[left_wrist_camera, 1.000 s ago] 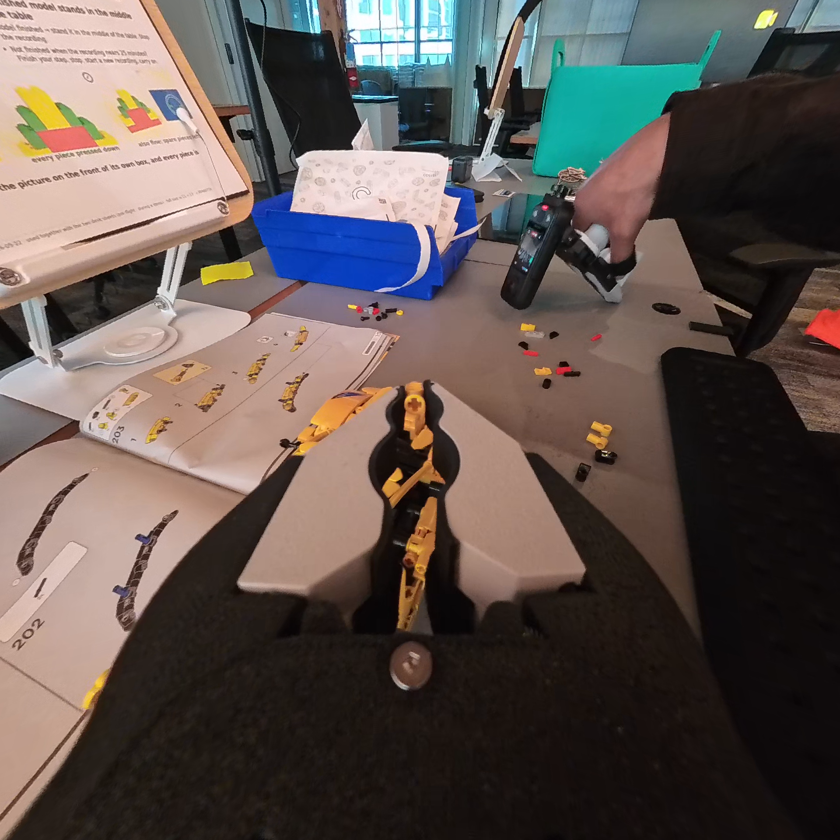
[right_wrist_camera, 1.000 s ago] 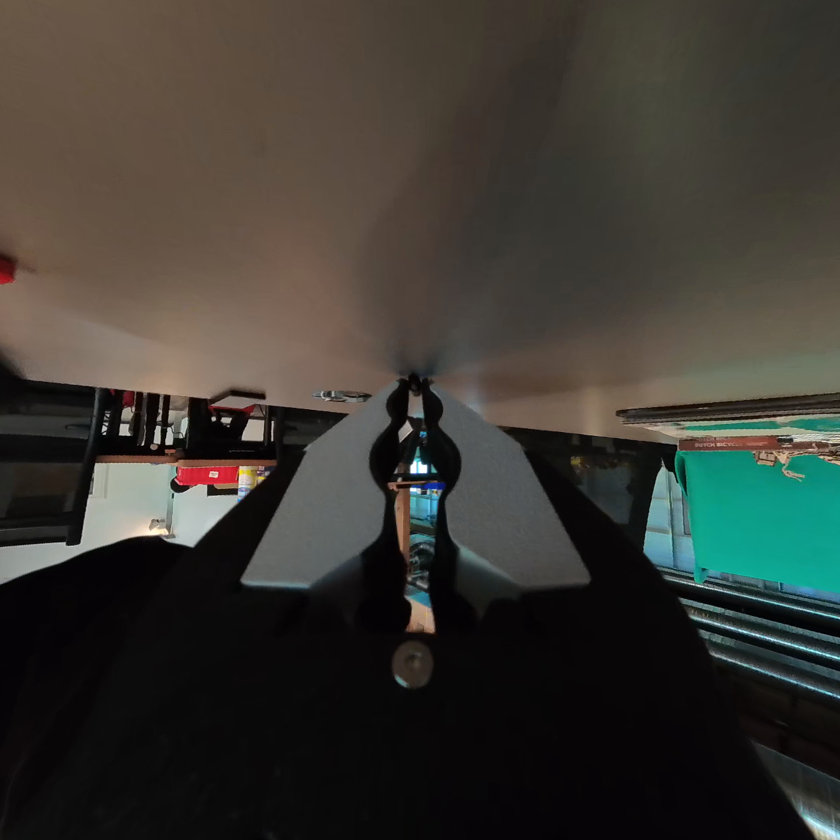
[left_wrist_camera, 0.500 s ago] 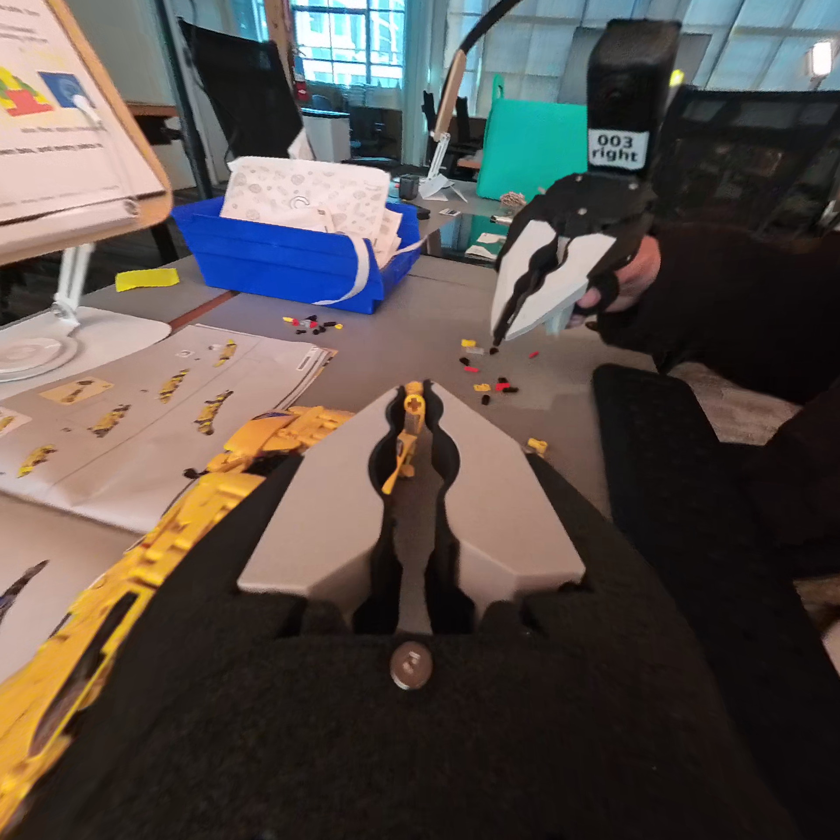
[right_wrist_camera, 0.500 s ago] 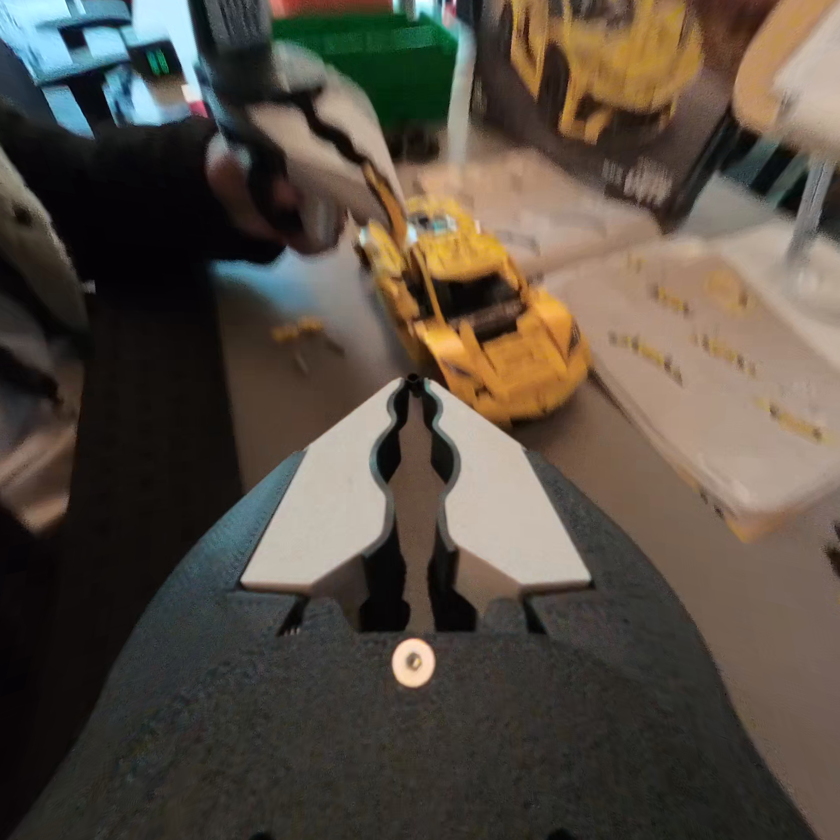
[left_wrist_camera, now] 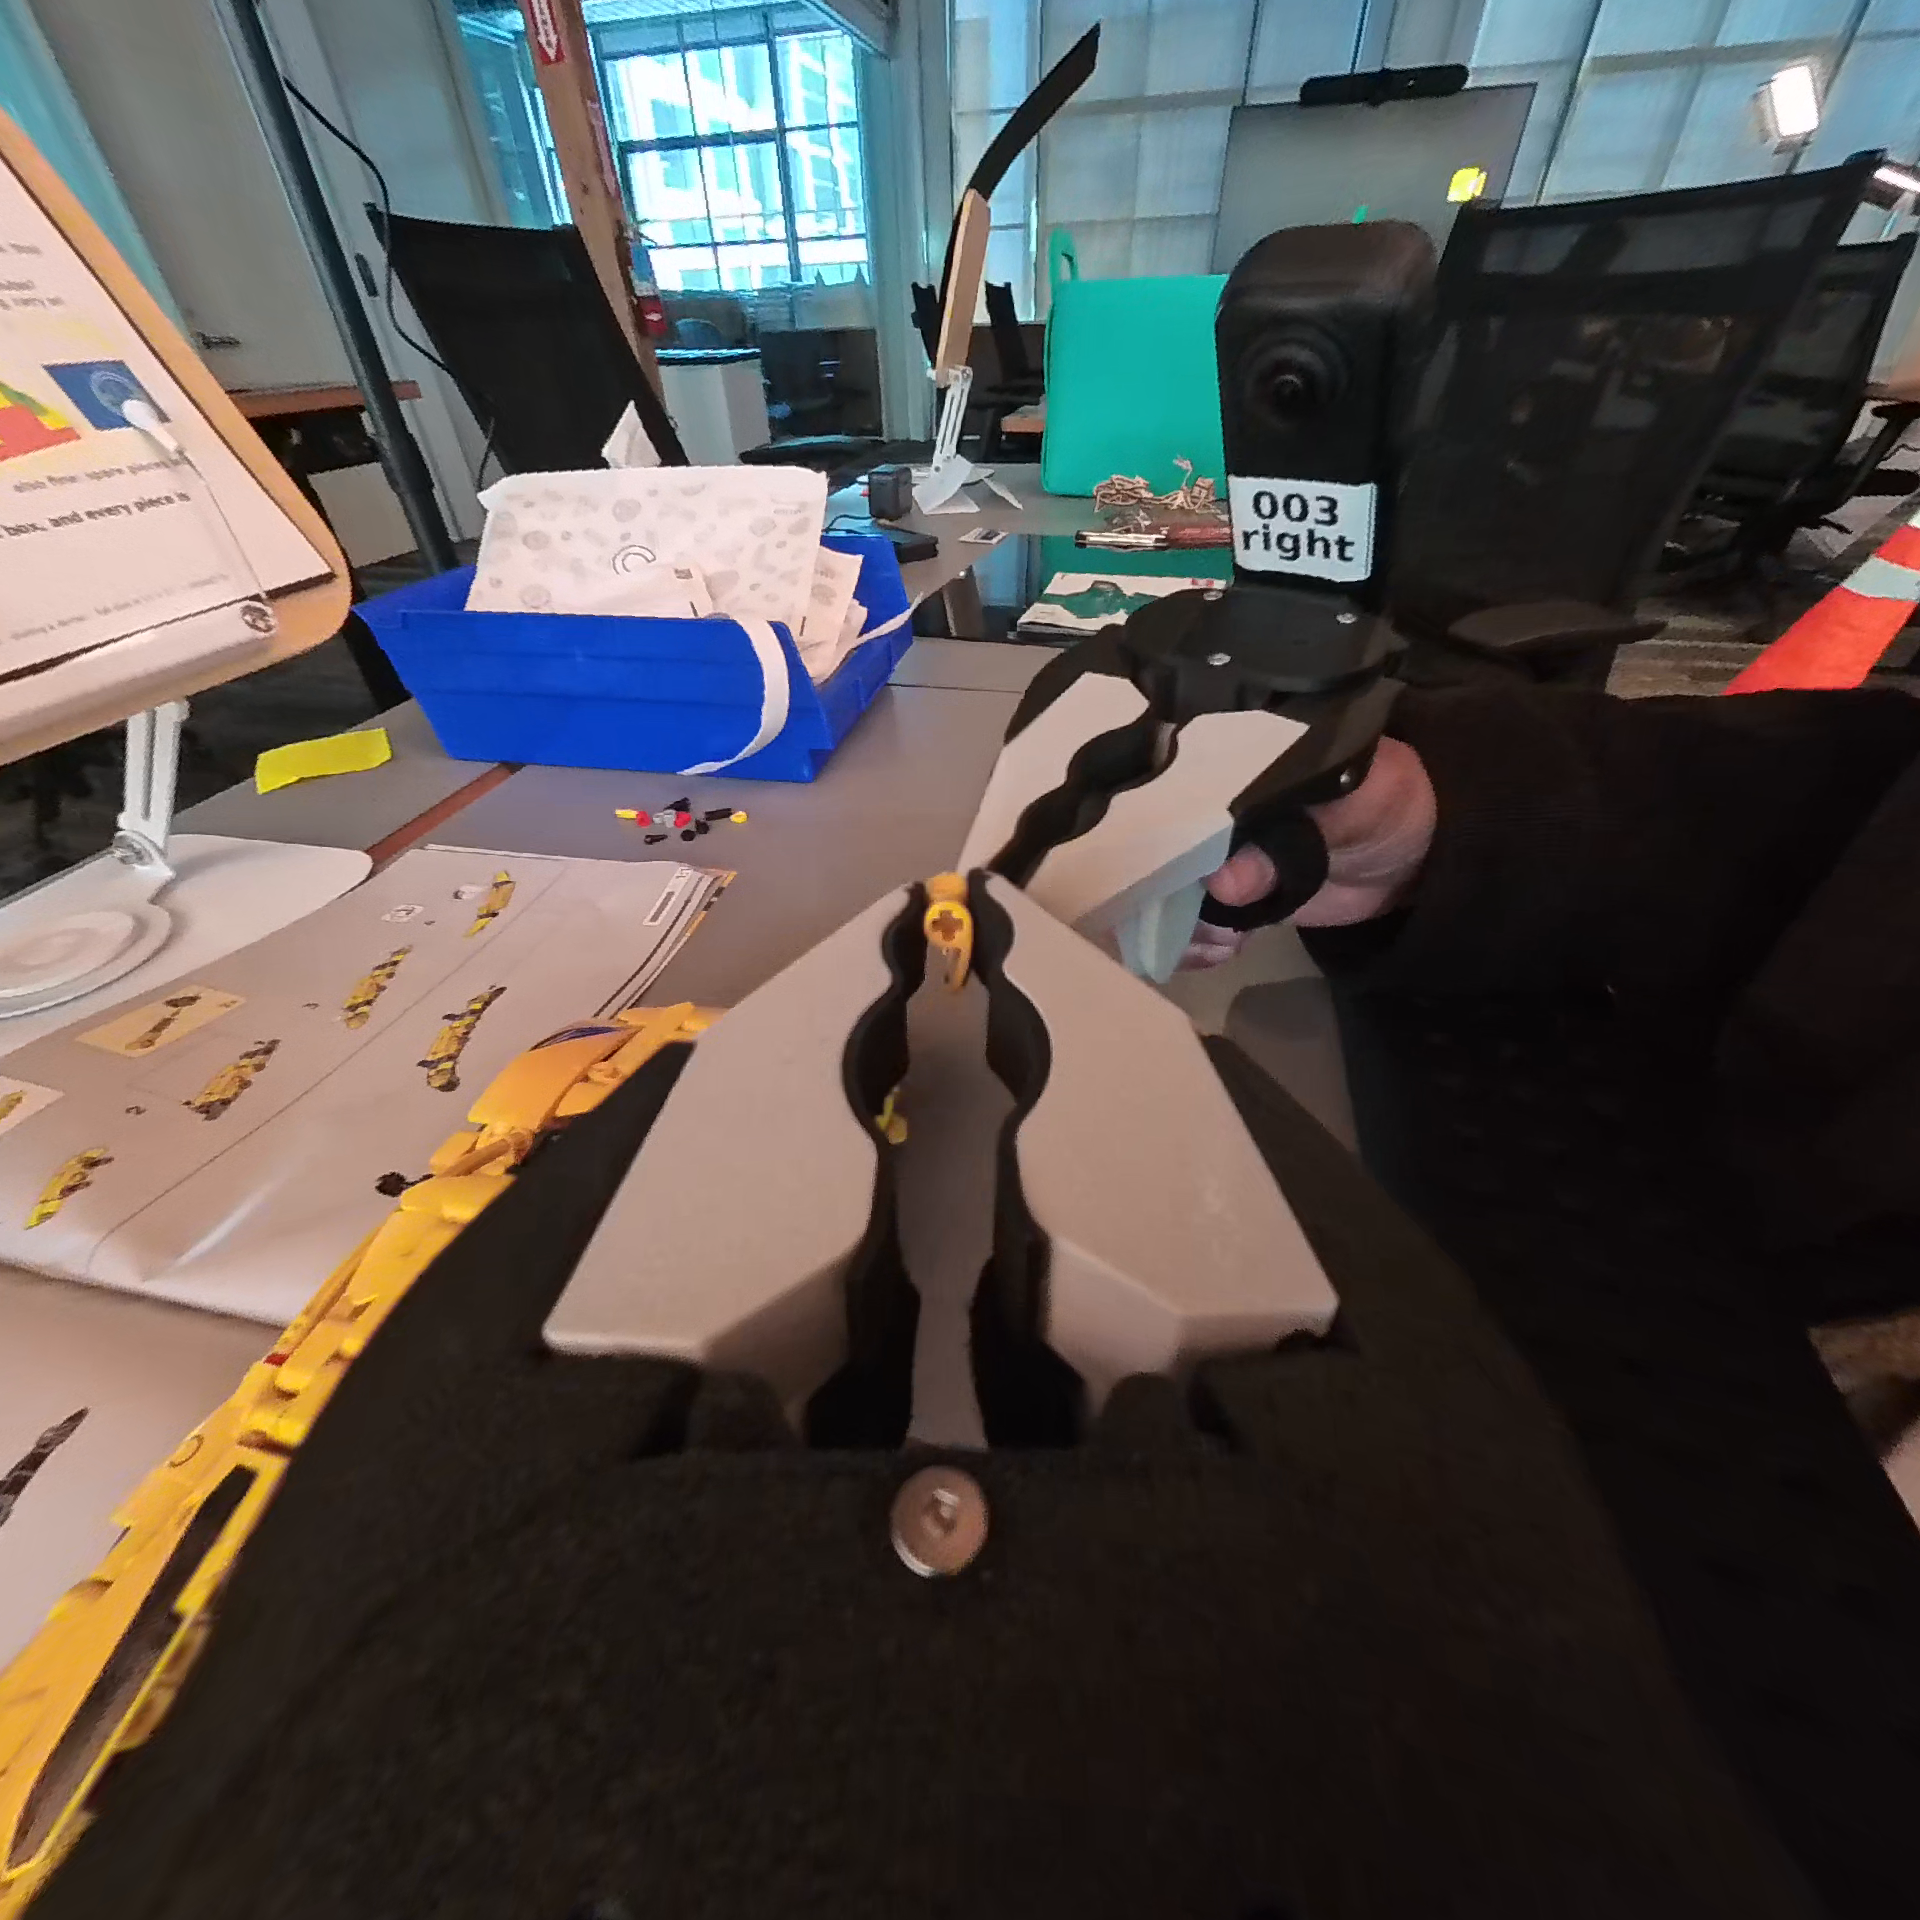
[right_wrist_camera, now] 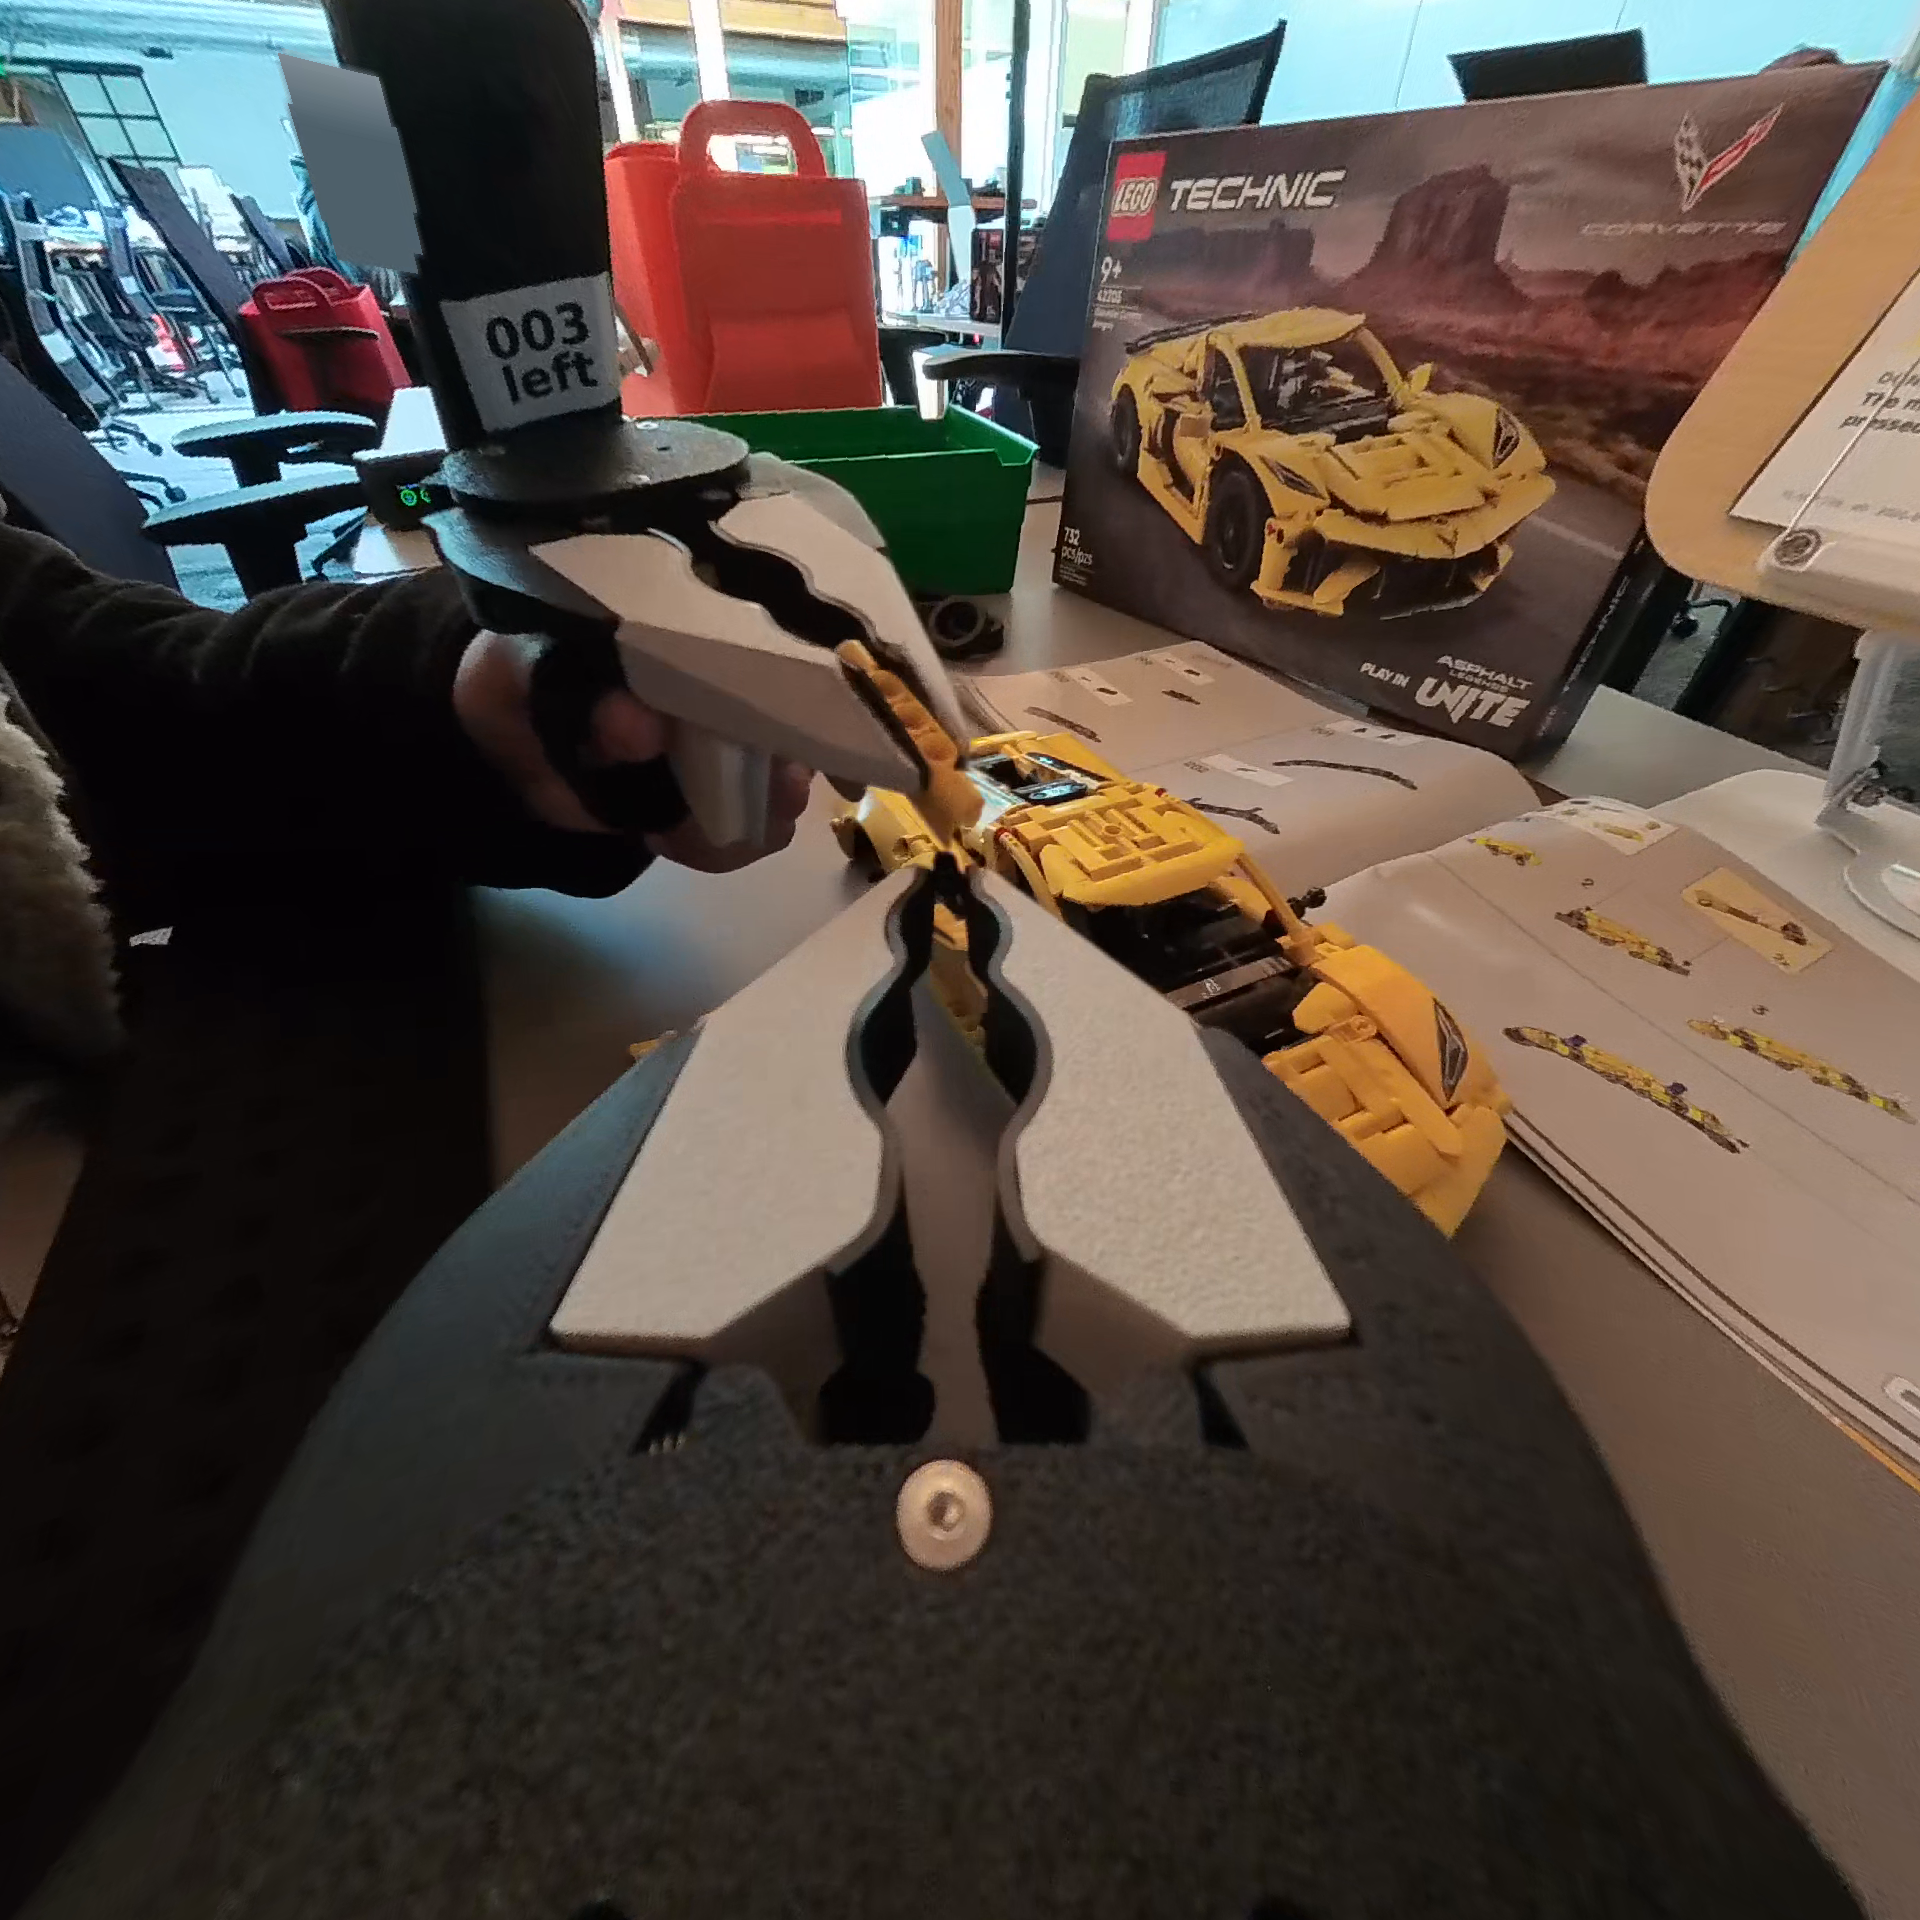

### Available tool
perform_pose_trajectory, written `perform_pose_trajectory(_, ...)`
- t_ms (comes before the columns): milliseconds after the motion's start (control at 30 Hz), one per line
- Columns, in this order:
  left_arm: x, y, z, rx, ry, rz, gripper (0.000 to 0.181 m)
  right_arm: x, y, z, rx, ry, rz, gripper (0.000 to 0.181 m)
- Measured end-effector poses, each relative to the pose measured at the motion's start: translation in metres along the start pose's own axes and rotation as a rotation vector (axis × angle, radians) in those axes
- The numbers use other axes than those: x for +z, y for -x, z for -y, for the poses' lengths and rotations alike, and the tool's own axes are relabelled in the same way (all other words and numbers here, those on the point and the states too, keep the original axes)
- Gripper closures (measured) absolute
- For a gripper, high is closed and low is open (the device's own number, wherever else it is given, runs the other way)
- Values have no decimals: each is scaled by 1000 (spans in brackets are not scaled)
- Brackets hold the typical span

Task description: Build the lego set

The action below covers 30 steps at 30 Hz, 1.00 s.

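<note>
A yellow Lego car [right_wrist_camera: 1195,914] stands on the grey table; it also shows at the lower left of the left wrist view [left_wrist_camera: 312,1351]. My left gripper [left_wrist_camera: 948,904] is shut on a yellow Lego beam [left_wrist_camera: 951,935] and holds it above the table beside the car. In the right wrist view the left gripper [right_wrist_camera: 935,774] hangs over the car's rear. My right gripper [right_wrist_camera: 948,873] is shut on a small black piece [right_wrist_camera: 948,883]. Its tips almost touch the yellow beam [right_wrist_camera: 904,717]. The right gripper also shows in the left wrist view [left_wrist_camera: 987,862].
An open instruction booklet [left_wrist_camera: 312,1018] lies left of the car. The Lego box [right_wrist_camera: 1403,416] and a green bin [right_wrist_camera: 935,488] stand behind. A blue bin [left_wrist_camera: 623,686] holds paper bags. Small loose pieces [left_wrist_camera: 675,821] lie near it. A board on a white stand [left_wrist_camera: 125,468] is at the left. Left and right tips are no more than a few centimetres apart.
The right gripper has swung up from the table and come tip to tip with the left gripper. The left gripper has lifted with the yellow beam, away from the car.
</note>
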State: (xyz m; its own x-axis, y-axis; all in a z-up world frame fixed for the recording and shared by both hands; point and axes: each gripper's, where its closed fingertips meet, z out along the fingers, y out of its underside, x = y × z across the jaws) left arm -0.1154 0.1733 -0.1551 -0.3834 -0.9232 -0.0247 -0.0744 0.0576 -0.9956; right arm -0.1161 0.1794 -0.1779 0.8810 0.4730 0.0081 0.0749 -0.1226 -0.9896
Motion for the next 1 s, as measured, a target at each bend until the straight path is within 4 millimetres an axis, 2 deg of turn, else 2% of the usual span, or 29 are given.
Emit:
perform_pose_trajectory(267, 1, -5, -6, -3, 34, -42, 174, -2, 3, -2, 15, -7, 25, 176)
perform_pose_trajectory(567, 0, -6, -9, -16, 51, -70, 174, 1, 5, -4, 125, -41, 71, 176)
perform_pose_trajectory(700, -4, -1, -6, 66, 38, -36, 174, 2, 2, -1, 167, -83, 58, 176)
perform_pose_trajectory(767, -8, 3, 1, 88, -1, -22, 174, -3, 1, 11, 156, -137, 57, 177)
perform_pose_trajectory(867, -8, 5, -5, 184, 33, 0, 174, -8, 4, 34, 140, -231, 52, 176)
perform_pose_trajectory(1000, -3, -1, -13, 378, 74, 35, 174, 4, 17, 29, 95, -167, 72, 177)
